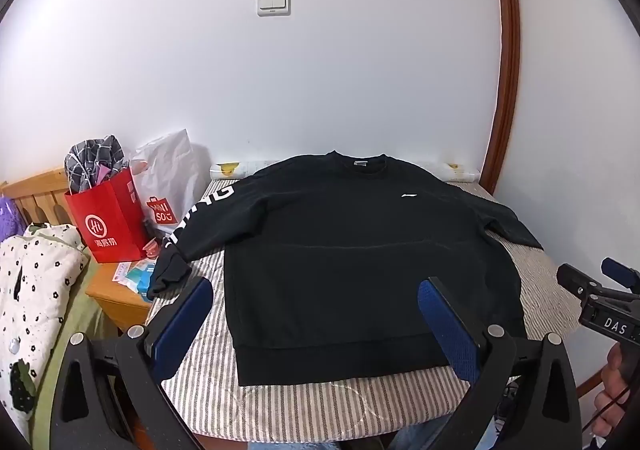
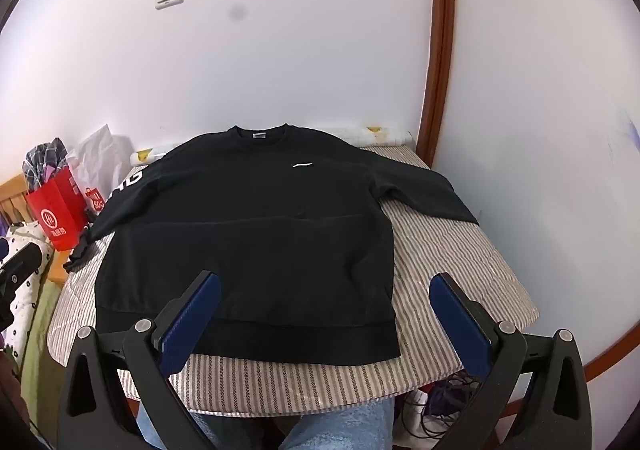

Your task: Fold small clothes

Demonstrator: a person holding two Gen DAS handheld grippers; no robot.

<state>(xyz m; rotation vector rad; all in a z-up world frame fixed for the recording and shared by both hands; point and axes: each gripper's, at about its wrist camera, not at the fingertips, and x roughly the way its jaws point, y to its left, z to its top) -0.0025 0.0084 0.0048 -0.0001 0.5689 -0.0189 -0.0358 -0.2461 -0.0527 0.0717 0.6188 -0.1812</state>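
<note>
A black sweatshirt (image 1: 360,250) lies spread face up on the striped table (image 1: 280,402), collar toward the far wall, hem at the near edge. Both sleeves are laid out: the one with white lettering (image 1: 200,218) runs off the left edge and its cuff hangs over, while the plain sleeve (image 2: 432,194) rests wholly on the cloth at the right.

The left claw (image 1: 316,326) is released, jaws wide, hovering above the hem with nothing between its pads. The right claw (image 2: 324,322) is likewise released and hangs over the hem's right corner, touching nothing.

The sweatshirt looks like thick knit cotton: soft, limp, fairly heavy for its kind, not slippery, not fragile. It will probably drape and sag from any single pinch, so two holds taken well apart should keep an edge straight. The ribbed hem band (image 2: 280,346) and the cuffs are the firmest parts and give the pads a doubled layer to bite. A likely first hold is a sleeve, at the cuff and near the shoulder seam, to bring it across the chest. The hanging cuff is the easiest to reach from below. The striped cover beneath may ruck up if the pads dig too deep, so a shallow pinch of the top fabric seems wise.

A red bag (image 1: 108,226) stands off to the left, clear of the work.
</note>
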